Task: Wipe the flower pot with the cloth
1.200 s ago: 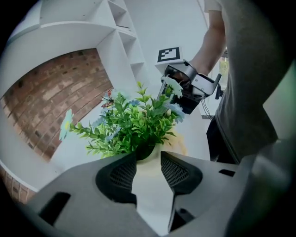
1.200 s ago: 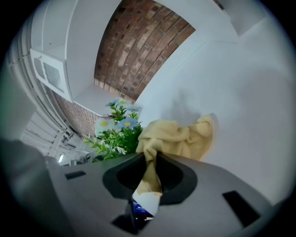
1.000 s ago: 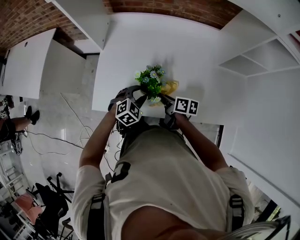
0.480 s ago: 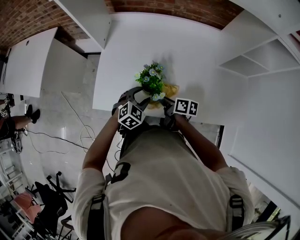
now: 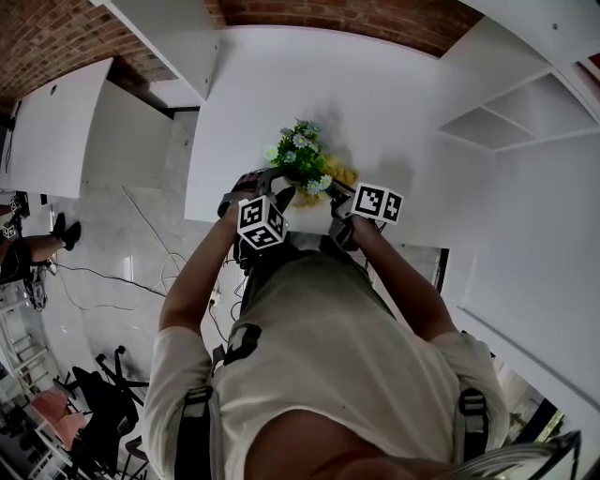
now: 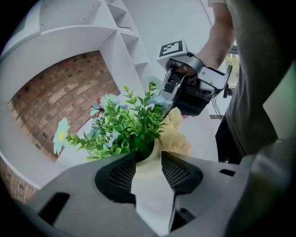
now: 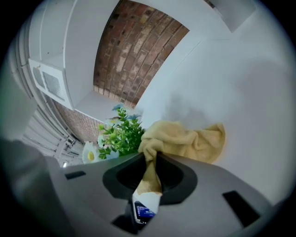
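White shelving point(image 5: 506, 122) and a brick wall point(image 5: 309, 11) are seen behind a plain white surface point(image 5: 394, 103). Close to the near edge of that surface, directly in front of the person, the flower pot point(image 5: 305, 214) is found, a pale pot filled with a green plant point(image 5: 300, 159) dotted with small light flowers. Whether the pot's base rests on the surface cannot be told.

The pot is gripped by the left gripper point(image 6: 149, 159): its fingers point(image 6: 121, 173) have just been closing, and the pale wall of the pot is pressed between their ribbed pads, with the foliage rising just beyond the tips.

The cloth point(image 7: 185, 139), yellow and bunched, is pinched in the right gripper point(image 7: 150, 159). Its fingers point(image 7: 173, 178) are nearly together, a narrow fold of the cloth and its white label being clamped between them, while the loose bulk hangs past the tips. The cloth is held against the plant's right side, just beside the pot's rim.
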A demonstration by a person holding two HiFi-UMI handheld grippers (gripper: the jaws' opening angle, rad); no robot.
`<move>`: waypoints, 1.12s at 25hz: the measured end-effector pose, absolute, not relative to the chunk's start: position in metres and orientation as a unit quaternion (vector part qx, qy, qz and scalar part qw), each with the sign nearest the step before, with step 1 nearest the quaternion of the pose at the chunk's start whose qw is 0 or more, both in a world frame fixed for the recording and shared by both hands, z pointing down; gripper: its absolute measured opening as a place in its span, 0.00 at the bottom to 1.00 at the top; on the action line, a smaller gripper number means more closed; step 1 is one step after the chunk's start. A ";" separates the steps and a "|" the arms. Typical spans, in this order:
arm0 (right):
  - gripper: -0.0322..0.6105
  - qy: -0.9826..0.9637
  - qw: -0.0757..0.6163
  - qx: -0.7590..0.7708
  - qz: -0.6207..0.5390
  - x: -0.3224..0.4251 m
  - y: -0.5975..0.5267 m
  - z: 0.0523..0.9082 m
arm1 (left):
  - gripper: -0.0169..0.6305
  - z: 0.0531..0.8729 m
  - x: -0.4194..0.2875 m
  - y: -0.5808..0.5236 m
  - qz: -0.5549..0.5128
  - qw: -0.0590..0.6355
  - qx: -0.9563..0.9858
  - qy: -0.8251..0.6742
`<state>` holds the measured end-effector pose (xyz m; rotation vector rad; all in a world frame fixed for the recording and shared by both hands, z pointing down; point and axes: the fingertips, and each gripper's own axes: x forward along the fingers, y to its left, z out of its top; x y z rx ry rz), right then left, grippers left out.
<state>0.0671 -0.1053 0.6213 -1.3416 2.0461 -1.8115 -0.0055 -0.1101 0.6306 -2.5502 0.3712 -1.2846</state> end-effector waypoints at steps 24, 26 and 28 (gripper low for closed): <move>0.16 0.663 0.027 -0.419 -0.620 0.054 -0.085 0.637 | 0.40 0.629 -0.009 -0.111 -0.483 0.218 -0.847 0.043; 0.16 0.663 0.030 -0.421 -0.618 0.057 -0.088 0.635 | 0.38 0.632 -0.006 -0.112 -0.483 0.225 -0.845 0.040; 0.16 0.664 0.035 -0.423 -0.616 0.059 -0.091 0.633 | 0.33 0.633 -0.002 -0.113 -0.477 0.224 -0.849 0.050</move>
